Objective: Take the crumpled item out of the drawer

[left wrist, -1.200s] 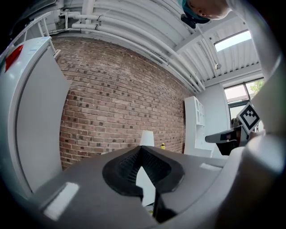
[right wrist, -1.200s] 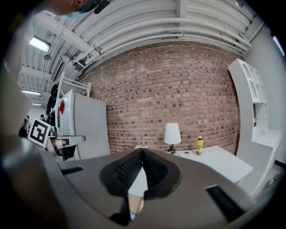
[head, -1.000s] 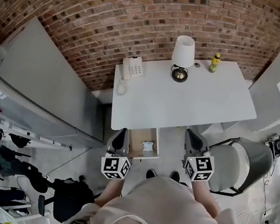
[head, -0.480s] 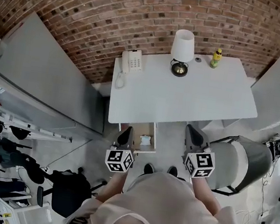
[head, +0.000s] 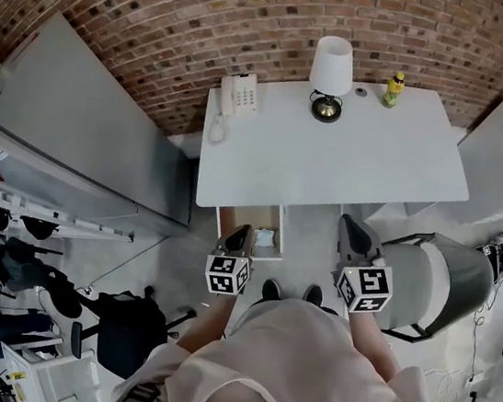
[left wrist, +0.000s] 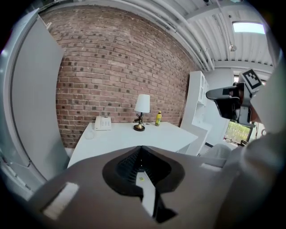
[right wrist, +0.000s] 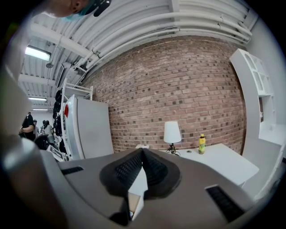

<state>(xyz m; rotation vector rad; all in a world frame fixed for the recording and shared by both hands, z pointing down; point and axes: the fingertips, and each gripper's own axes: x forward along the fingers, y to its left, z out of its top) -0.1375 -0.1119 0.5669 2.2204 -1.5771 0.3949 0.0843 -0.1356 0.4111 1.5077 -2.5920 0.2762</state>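
While the right gripper (head: 351, 230) and left gripper (head: 239, 235) are clenched empty, the left is brought from beside the open drawer (head: 247, 217) to its front edge, near the crumpled white item (head: 265, 237) inside (jaws must be opened first).

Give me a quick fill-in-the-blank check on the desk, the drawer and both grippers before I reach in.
The drawer under the desk stands ____.
The crumpled item lies ____ that drawer.
On the desk, the lamp stands between the phone and the yellow ____.
The left gripper and the right gripper both have their jaws ____.
Missing words: open; inside; bottle; shut.
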